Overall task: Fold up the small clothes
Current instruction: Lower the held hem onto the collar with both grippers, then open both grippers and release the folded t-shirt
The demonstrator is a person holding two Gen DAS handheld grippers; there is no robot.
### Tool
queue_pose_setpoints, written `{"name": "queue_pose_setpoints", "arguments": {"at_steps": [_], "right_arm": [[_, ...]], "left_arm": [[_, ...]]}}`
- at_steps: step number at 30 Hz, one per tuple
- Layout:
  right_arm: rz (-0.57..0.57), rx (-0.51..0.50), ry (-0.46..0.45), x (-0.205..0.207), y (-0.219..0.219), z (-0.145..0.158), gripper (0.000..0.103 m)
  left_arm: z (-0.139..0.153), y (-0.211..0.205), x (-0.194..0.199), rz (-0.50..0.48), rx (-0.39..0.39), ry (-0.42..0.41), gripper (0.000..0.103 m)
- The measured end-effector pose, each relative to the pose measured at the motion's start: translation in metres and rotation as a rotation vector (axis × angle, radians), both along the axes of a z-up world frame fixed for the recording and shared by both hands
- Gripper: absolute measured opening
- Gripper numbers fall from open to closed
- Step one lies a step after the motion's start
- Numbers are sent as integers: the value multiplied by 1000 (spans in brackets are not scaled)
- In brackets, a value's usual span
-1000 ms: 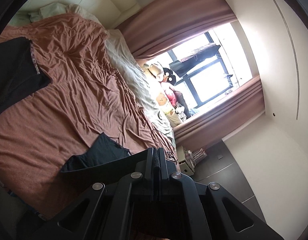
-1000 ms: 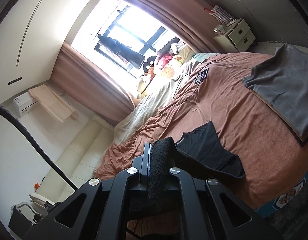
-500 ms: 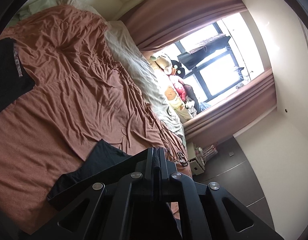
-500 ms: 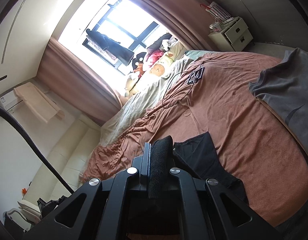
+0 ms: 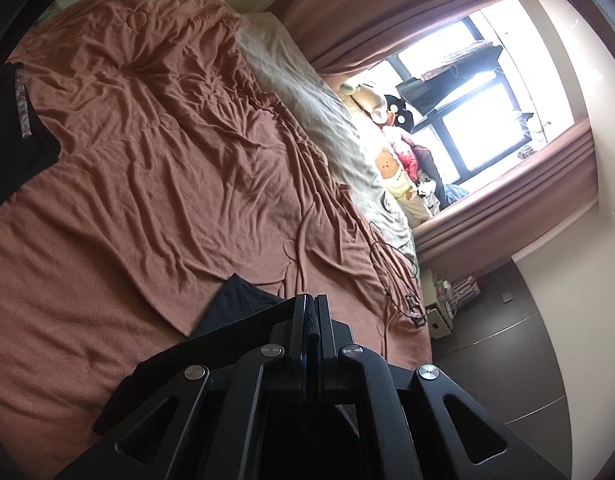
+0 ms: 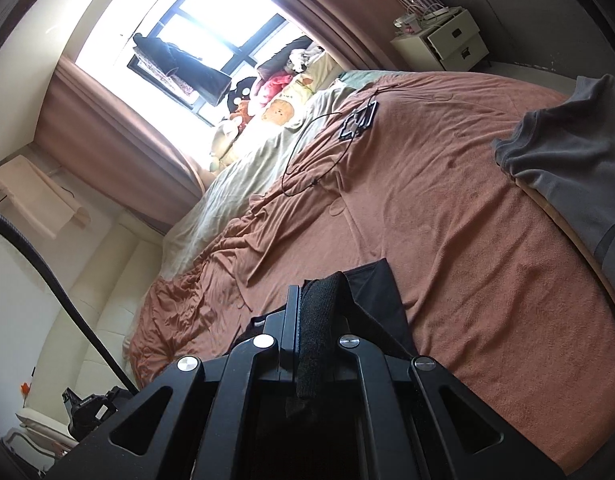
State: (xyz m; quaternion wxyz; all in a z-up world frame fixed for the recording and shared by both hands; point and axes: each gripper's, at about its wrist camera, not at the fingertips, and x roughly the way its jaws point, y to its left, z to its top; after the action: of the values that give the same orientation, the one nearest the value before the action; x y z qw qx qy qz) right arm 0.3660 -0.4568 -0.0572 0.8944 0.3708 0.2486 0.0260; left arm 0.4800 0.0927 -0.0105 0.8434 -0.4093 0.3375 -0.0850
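Note:
A small black garment [image 5: 237, 306] hangs between both grippers just above the brown bedspread [image 5: 155, 184]. My left gripper [image 5: 311, 304] is shut on one edge of it, a thin black strip pinched between the fingers. My right gripper [image 6: 307, 296] is shut on the other edge, and a thick black fold [image 6: 319, 320] bulges out of the jaws. The rest of the garment [image 6: 377, 296] drapes below and to the right of the right gripper, with its lower part hidden behind the gripper bodies.
Another dark garment with a patterned band [image 5: 15, 136] lies at the bed's left edge. A grey garment [image 6: 567, 160] lies at the right. A black cable and small frame [image 6: 359, 120] rest near the pillows. A white nightstand [image 6: 443, 40] and a window sill with plush toys [image 5: 395, 160] stand beyond.
Both grippers have carried the black garment across the bed and the left one lower. The bedspread fills more of both views, and the grey garment has slid toward the right edge.

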Motion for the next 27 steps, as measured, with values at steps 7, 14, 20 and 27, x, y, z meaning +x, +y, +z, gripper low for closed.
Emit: {"name": "queue_pose_setpoints", "arguments": {"at_steps": [7, 14, 20, 27], "right_arm": [[-24, 34, 96, 39, -6, -22, 1], [-34, 2, 166, 77, -6, -27, 1], [-47, -28, 244, 113, -7, -38, 1], [-49, -53, 326, 141, -7, -51, 1]], "left_arm": [[-39, -5, 40, 8, 27, 83, 2], [-69, -13, 81, -1, 73, 156, 2], [-97, -19, 116, -5, 130, 217, 2], [-139, -22, 149, -8, 154, 319, 2]]}}
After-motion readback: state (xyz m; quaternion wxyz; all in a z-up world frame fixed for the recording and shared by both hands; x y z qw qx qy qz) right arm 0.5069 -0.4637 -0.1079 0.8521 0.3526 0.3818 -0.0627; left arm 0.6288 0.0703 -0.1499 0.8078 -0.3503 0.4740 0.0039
